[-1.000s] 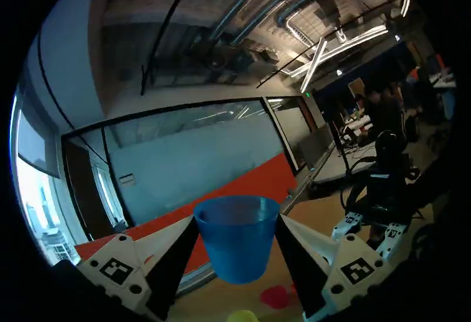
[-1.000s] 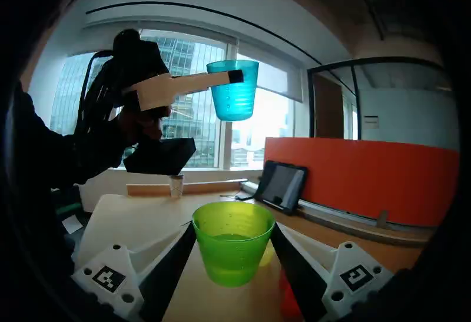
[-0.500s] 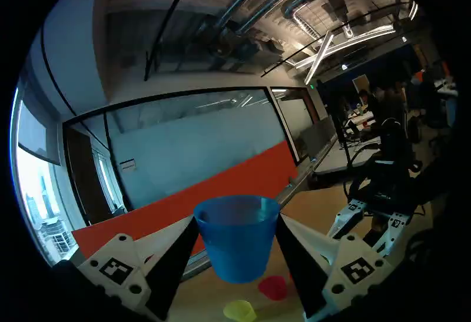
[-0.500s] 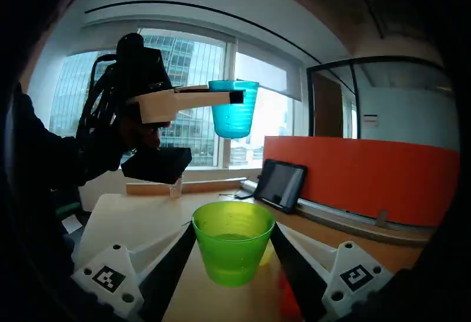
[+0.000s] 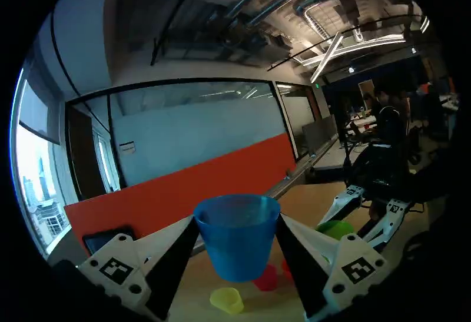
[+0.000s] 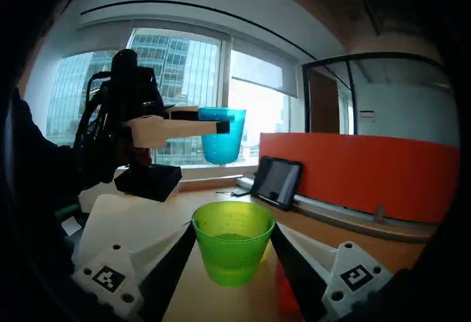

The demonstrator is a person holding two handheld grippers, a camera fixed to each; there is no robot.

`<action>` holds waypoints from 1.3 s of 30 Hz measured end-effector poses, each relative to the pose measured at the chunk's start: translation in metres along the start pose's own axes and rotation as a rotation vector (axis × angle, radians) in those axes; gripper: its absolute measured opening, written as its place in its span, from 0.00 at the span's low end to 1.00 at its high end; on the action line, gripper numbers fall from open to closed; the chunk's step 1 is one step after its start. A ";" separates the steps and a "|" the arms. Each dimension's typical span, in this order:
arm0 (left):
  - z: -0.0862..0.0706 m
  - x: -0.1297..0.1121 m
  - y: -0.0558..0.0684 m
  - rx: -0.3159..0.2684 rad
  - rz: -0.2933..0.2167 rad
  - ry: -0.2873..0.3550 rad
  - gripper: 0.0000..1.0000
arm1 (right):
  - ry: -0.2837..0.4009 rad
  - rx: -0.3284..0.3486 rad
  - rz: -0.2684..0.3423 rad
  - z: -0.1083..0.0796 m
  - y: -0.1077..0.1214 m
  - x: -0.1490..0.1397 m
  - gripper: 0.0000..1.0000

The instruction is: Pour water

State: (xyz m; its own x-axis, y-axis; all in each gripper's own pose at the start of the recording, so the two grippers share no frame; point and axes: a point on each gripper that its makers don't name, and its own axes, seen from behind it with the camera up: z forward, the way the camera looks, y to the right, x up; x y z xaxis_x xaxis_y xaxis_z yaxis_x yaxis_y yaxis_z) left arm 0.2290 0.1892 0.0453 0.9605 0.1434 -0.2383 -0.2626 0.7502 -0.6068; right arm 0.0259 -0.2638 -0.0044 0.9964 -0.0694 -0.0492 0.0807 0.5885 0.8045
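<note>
Office windows (image 6: 176,80) with tall buildings beyond filled the back of the right gripper view. An orange panel (image 6: 365,172) ran along the far side of a pale table (image 6: 129,222). A dark tablet (image 6: 277,182) leaned just beside the panel's left end.

Close to the camera, in front of the panel, the right gripper (image 6: 232,231) was clamped on a green cup (image 6: 234,245). One finger pressed each side of it. The cup stood upright, with a little liquid showing in its bottom.

Left of the panel, raised in the air before the windows, the left gripper (image 6: 221,125) gripped a blue cup (image 6: 222,136). That cup was upright too. A person's dark-sleeved hand (image 6: 109,145) held the gripper from the left.

In the left gripper view the blue cup sat squeezed between both fingers, with the panel stretching behind it. Whether it held water could not be told. Below it, in front of the panel, a yellow cup (image 5: 226,299) and a red cup (image 5: 268,278) rested on the table, near each other. Right of the panel's end, the green cup showed between the other gripper's fingers. People (image 5: 388,116) stood far back under strip lights (image 5: 329,54).
</note>
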 end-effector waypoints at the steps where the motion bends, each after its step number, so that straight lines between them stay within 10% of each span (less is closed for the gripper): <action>1: -0.001 -0.004 0.000 0.000 -0.007 -0.006 0.87 | -0.003 -0.001 -0.001 0.000 0.000 -0.001 0.91; 17: -0.014 -0.061 0.006 -0.018 -0.116 -0.094 0.88 | -0.040 -0.017 0.008 -0.007 0.008 -0.004 0.92; 39: -0.029 -0.142 0.042 -0.086 -0.125 -0.258 0.89 | -0.217 0.007 -0.008 -0.029 0.016 -0.044 0.92</action>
State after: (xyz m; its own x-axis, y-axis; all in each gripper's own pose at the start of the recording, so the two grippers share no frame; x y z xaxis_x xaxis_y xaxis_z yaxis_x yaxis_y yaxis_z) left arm 0.0784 0.1812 0.0314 0.9745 0.2214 0.0361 -0.1374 0.7165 -0.6840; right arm -0.0157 -0.2280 -0.0060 0.9666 -0.2460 0.0721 0.0878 0.5819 0.8085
